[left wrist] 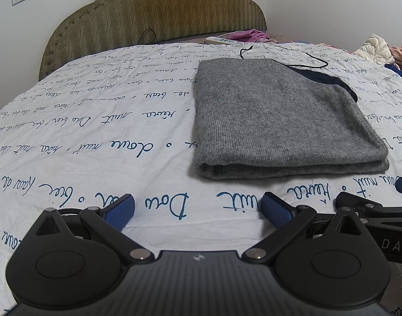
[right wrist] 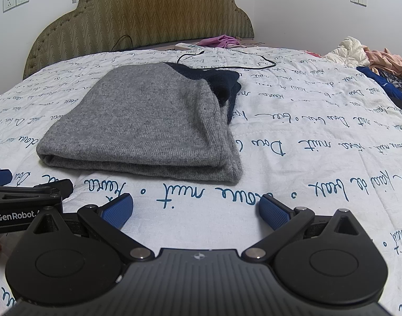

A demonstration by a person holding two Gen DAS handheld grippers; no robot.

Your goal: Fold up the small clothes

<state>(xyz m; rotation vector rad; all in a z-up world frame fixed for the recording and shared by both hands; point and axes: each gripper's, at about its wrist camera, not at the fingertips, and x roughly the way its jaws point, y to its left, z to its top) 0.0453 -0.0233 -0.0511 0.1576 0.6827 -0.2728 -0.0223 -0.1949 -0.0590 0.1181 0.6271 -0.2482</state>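
Observation:
A grey knit garment (left wrist: 279,118) with a dark navy part at its far end lies folded flat on the bed; it also shows in the right wrist view (right wrist: 148,123). My left gripper (left wrist: 198,210) is open and empty, low over the sheet just in front of the garment's near fold. My right gripper (right wrist: 195,210) is open and empty, also just short of the near fold, to the right of the left one. The right gripper's fingers (left wrist: 358,205) show at the right edge of the left wrist view. The left gripper's fingers (right wrist: 50,187) show at the left edge of the right wrist view.
The bed has a white sheet (left wrist: 95,131) with blue script. A black cable (right wrist: 227,60) lies beyond the garment. A power strip (right wrist: 187,45) and purple cloth (right wrist: 224,40) sit by the headboard (right wrist: 148,13). A pile of clothes (right wrist: 372,60) lies at the far right.

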